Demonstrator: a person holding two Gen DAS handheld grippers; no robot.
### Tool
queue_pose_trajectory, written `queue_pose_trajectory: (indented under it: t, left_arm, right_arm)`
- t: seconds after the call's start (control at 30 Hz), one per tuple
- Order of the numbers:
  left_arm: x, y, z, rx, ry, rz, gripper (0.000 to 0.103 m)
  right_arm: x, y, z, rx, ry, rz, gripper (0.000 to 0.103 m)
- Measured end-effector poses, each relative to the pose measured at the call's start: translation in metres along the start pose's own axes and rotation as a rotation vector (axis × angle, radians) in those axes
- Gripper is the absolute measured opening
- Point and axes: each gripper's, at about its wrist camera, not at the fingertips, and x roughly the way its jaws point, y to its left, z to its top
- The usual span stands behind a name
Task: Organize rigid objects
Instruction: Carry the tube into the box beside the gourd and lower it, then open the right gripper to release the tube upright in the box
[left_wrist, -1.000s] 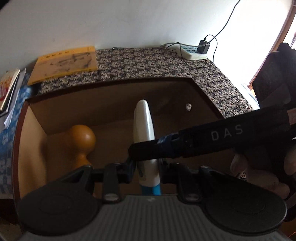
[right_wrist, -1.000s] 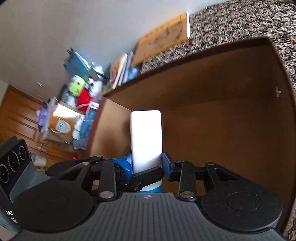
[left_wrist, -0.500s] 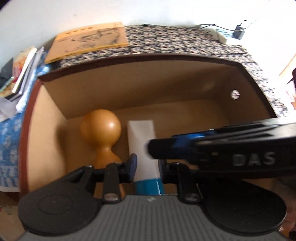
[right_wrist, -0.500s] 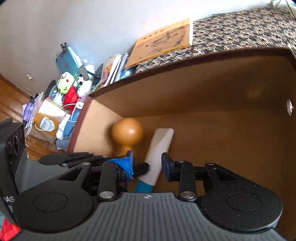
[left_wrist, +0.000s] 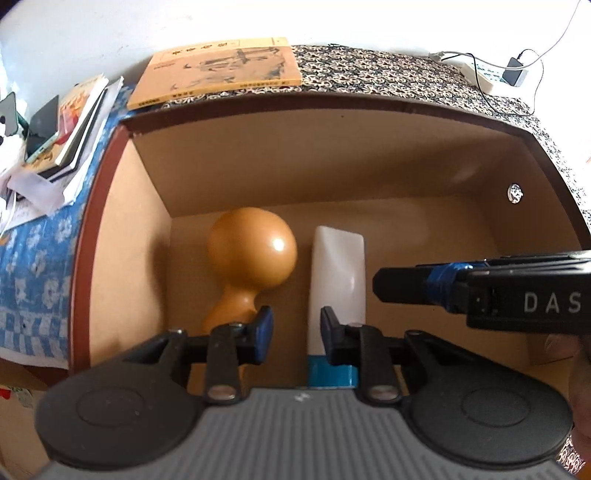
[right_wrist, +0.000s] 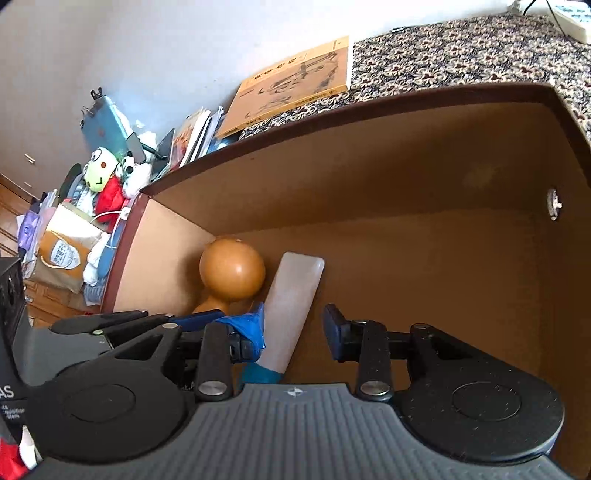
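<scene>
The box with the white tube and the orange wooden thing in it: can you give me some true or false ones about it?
1. The white tube lies inside the brown box. True.
2. The orange gourd sits right of the tube. False: it sits left.
3. The tube has a red cap. False: the cap is blue.
4. A yellow book lies behind the box. True.
5. The left gripper squeezes the tube. False: its jaws are opening, off the tube.

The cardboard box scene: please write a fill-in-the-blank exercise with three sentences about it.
1. The white tube lies in the cardboard box next to a wooden ____.
2. The tube's cap is ____ in colour.
3. On the patterned cloth behind the box lies a yellow ____.

Missing words: gourd; blue; book
</scene>
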Motion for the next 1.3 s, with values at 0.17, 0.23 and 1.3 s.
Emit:
queue_pose_trajectory:
  t: [0.17, 0.23, 1.3]
  left_arm:
    - [0.001, -0.006, -0.001, 0.031, -0.005, 0.035, 0.03]
    - [0.0, -0.008, -0.002, 0.048, -0.005, 0.048, 0.03]
    - [-0.004, -0.027, -0.014, 0.119, -0.025, 0.133, 0.053]
  right_arm:
    - [0.001, 0.001, -0.002, -0.003, 0.014, -0.036, 0.018]
    - [-0.002, 0.0, -0.003, -0.003, 0.003, -0.053, 0.018]
    - [-0.022, -0.007, -0.016, -0.004, -0.134, -0.091, 0.019]
